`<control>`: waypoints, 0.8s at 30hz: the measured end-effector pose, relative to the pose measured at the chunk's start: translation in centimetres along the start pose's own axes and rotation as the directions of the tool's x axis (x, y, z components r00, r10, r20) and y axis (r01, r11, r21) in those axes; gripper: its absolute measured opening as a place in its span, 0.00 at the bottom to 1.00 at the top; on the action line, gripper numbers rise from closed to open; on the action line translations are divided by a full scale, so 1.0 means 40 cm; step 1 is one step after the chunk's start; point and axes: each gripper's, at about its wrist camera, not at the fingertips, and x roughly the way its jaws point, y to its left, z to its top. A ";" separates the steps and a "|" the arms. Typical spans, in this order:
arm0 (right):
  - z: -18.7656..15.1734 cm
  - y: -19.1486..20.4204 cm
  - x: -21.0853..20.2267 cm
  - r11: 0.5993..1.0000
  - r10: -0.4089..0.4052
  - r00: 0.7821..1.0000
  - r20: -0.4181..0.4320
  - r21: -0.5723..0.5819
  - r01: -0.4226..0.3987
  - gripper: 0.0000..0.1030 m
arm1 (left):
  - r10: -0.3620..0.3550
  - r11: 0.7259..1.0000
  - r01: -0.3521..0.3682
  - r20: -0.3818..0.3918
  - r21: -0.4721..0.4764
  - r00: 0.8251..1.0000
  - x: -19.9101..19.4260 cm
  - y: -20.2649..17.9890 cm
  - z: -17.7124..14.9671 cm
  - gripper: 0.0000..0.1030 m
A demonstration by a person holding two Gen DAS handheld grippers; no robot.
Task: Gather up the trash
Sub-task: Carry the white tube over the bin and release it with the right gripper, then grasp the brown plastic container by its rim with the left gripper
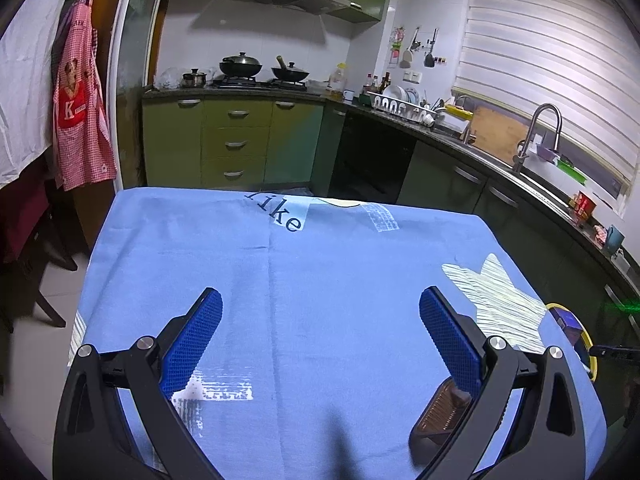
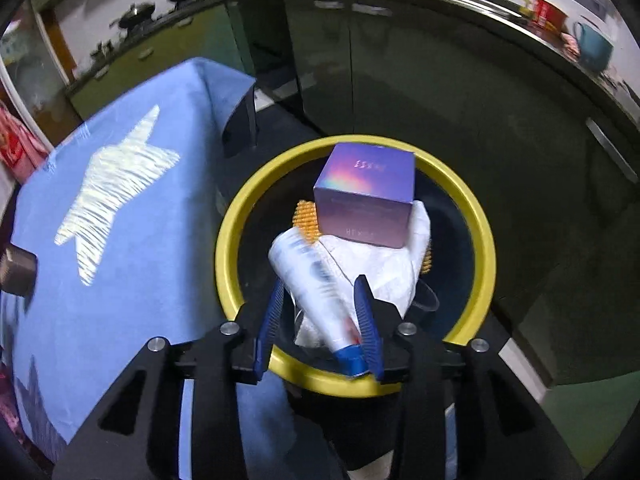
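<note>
Kitchen setting: green cabinets (image 1: pixel 236 142) along the back wall, two woks on the stove (image 1: pixel 262 82), a dish rack (image 1: pixel 402 106) in the corner, a sink tap (image 1: pixel 538 136) under a white window blind (image 1: pixel 560 52). Red checked apron (image 1: pixel 80 120) hangs at left.

Surface (image 1: pixel 320 300) is covered with a blue cloth printed with dark lettering and a pale star (image 1: pixel 496 300). A small brown ridged piece (image 1: pixel 440 412) lies on the cloth at the near right, just beside the left gripper's right finger.

Left gripper (image 1: pixel 320 304): jaws spread wide, nothing between them, held above the cloth.

Bin with a yellow rim (image 2: pixel 486 240) stands just off the right edge of the surface; its rim also shows at the far right of the left wrist view (image 1: pixel 588 334). Inside: a purple box (image 2: pixel 366 196) on top, resting on crumpled white paper (image 2: pixel 384 264); an orange ribbed object (image 2: pixel 306 220) pokes out beside the box; a clear plastic piece (image 2: pixel 426 298) sits at the near right side.

Right gripper (image 2: pixel 320 292): over the bin opening, jaws narrow, with a white tube with a blue cap (image 2: pixel 316 284) between them. The cap end lies against the right finger; contact on the left finger is blurred, so I cannot tell whether the tube is clamped or loose
</note>
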 end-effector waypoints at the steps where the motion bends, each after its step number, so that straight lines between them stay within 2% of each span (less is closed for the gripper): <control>1: -0.007 -0.006 -0.010 1.000 0.007 1.000 0.007 0.012 -0.007 0.39 | -0.008 1.000 0.008 -0.001 0.001 1.000 -0.001 -0.002 -0.001 0.95; 5: -0.046 -0.013 -0.045 0.998 0.029 0.999 0.033 0.049 -0.030 0.39 | -0.036 0.999 0.036 0.008 0.026 0.999 -0.011 -0.020 -0.003 0.95; 10: -0.095 0.012 -0.101 0.991 0.104 0.991 0.090 0.078 -0.111 0.40 | -0.068 0.996 0.067 0.011 0.067 0.998 -0.021 -0.047 -0.001 0.95; 13: -0.112 0.037 -0.131 0.986 0.136 0.985 0.110 0.078 -0.145 0.44 | -0.118 0.990 0.118 -0.002 0.082 0.993 -0.029 -0.061 0.001 0.95; 16: -0.131 0.060 -0.147 0.984 0.157 0.981 0.110 0.066 -0.165 0.45 | -0.193 0.973 0.196 -0.036 0.124 0.981 -0.041 -0.091 0.006 0.95; 18: -0.140 0.068 -0.155 0.983 0.168 0.980 0.111 0.060 -0.175 0.45 | -0.236 0.952 0.245 -0.070 0.182 0.969 -0.049 -0.124 0.007 0.95; 20: -0.142 0.071 -0.158 0.981 0.177 0.978 0.114 0.058 -0.184 0.46 | -0.291 0.911 0.319 -0.141 0.262 0.946 -0.051 -0.171 -0.005 0.95; 22: -0.146 0.070 -0.161 0.979 0.190 0.975 0.118 0.057 -0.197 0.46 | -0.318 0.870 0.371 -0.205 0.324 0.926 -0.049 -0.208 -0.021 0.95; 24: -0.148 0.073 -0.162 0.977 0.198 0.973 0.121 0.053 -0.206 0.46 | -0.311 0.843 0.380 -0.231 0.381 0.922 -0.049 -0.234 -0.038 0.95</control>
